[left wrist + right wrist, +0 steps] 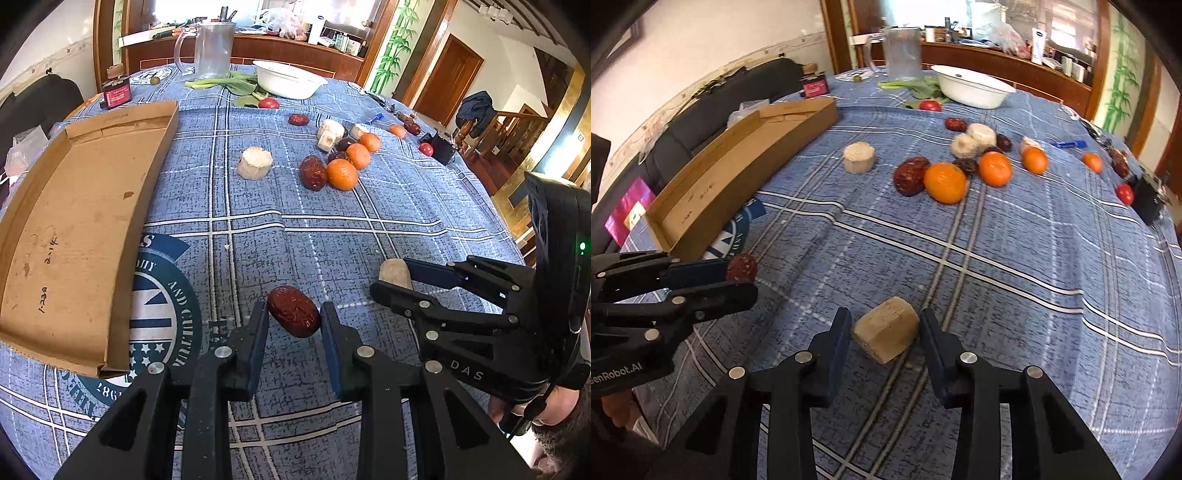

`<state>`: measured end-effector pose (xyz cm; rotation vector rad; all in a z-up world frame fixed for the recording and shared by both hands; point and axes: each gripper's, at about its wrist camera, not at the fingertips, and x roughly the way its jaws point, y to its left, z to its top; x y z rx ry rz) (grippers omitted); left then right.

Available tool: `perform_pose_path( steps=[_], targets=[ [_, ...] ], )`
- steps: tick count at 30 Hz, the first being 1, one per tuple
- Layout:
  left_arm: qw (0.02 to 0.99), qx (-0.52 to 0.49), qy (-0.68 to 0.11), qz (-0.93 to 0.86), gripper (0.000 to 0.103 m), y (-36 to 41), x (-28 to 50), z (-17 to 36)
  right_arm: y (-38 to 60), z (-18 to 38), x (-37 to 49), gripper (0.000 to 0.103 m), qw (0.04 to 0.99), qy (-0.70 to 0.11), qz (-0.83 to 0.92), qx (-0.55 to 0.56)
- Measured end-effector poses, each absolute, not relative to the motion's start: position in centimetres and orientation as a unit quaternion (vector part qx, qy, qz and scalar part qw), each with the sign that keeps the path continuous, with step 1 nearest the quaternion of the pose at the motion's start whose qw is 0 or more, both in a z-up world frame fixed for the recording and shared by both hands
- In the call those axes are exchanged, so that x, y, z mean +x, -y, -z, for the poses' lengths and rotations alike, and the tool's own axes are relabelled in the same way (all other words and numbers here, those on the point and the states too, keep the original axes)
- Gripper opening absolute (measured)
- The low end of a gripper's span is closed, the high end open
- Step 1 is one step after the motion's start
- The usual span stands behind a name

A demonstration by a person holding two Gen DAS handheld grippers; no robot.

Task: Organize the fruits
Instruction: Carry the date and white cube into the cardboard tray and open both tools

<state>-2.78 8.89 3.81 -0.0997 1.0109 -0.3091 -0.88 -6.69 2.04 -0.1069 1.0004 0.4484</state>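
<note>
My left gripper (294, 314) is shut on a dark red date (293, 311) and holds it above the blue cloth; it also shows in the right wrist view (738, 275) with the date (741, 266). My right gripper (885, 325) is shut on a beige cut chunk (886, 329); in the left wrist view that gripper (395, 277) holds the chunk (395, 273). An empty cardboard tray (74, 229) lies left of both grippers. Several oranges (342, 173), dates (313, 172) and beige chunks (255, 163) lie mid-table.
A white basin (286, 79), greens (236, 85), a red tomato (268, 103) and a clear pitcher (212, 50) stand at the back. A red jar (116, 90) sits behind the tray. A black box (441, 147) and small tomato (426, 148) are near the right edge.
</note>
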Motion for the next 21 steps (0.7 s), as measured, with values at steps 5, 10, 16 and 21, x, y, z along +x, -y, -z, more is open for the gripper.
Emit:
perform_pose_path(
  steps=[5, 10, 16, 21],
  targets=[
    [0.865, -0.053, -0.474, 0.155, 0.028, -8.7, -2.6, -4.6, 7.7, -3.6, -1.6, 0.041, 0.863, -0.463, -0.195, -0.045],
    [0.87, -0.059, -0.464, 0.157, 0.028, -9.0, -2.5, -5.6, 8.0, -5.2, -2.0, 0.041, 0.873, -0.447, -0.189, -0.044],
    [0.877, -0.069, -0.454, 0.14, 0.028, -11.0, -2.6, -6.5, 6.3, -6.3, -1.7, 0.041, 0.876, -0.437, -0.198, -0.048],
    [0.885, -0.084, -0.444, 0.111, 0.028, -14.1, -2.8, -7.1, 3.5, -7.2, -1.0, 0.041, 0.873, -0.431, -0.225, -0.051]
  ],
)
